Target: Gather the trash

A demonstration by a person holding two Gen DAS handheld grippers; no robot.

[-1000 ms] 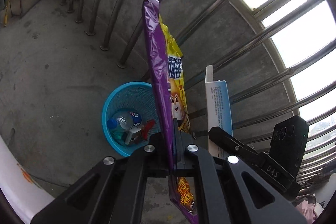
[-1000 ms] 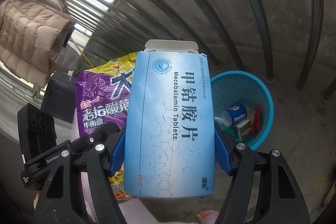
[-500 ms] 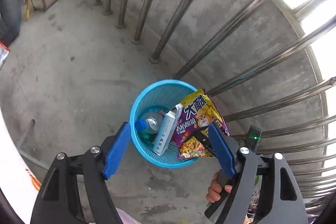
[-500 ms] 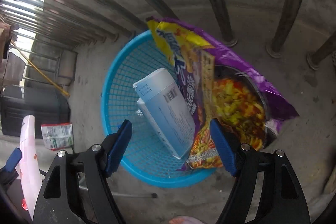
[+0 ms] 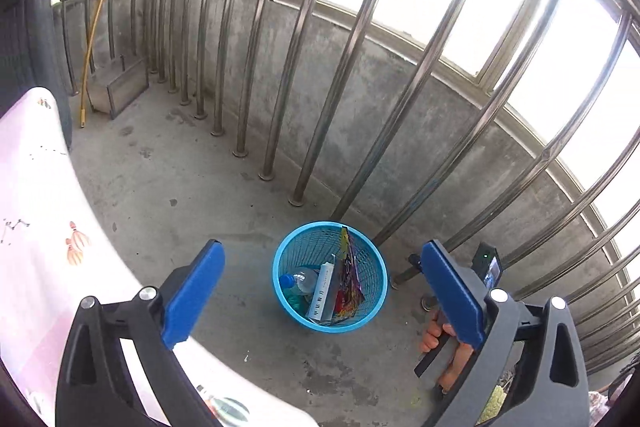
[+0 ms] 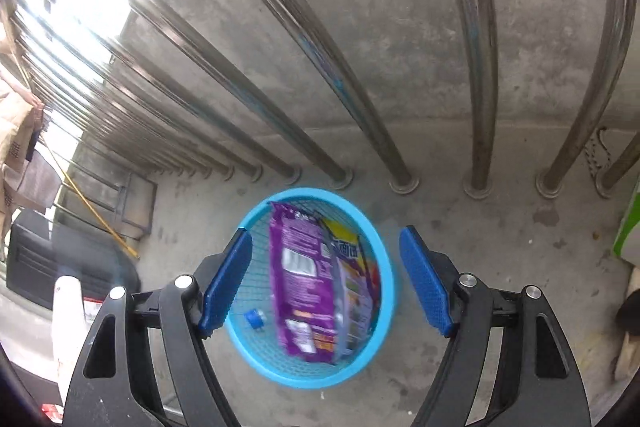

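Note:
A round blue mesh basket (image 5: 280, 291) stands on the concrete floor by the railing. Inside it a purple and yellow snack bag (image 5: 349, 277) stands on edge beside a blue-and-white medicine box (image 5: 322, 293) and a clear bottle with a blue cap (image 5: 300, 277). My left gripper (image 5: 322, 247) hangs well above and back from the basket, its jaws opening wide with nothing between them. My right gripper (image 6: 325, 231) is open and empty right above the basket (image 6: 304, 383), where the snack bag (image 6: 300, 279) covers most of the contents. A hand (image 5: 434, 337) holds the right gripper's handle.
Steel railing bars (image 5: 280, 107) on a low concrete wall run behind the basket. A table with a white and pink cloth (image 5: 36, 207) fills the left. A metal box (image 5: 120, 83) and a yellow pole (image 5: 90, 39) sit in the far corner. A green box (image 6: 628, 227) lies at right.
The left gripper let go of the snack bag, opened wide and pulled up and back. The right gripper let go of the medicine box. Bag and box now lie in the basket.

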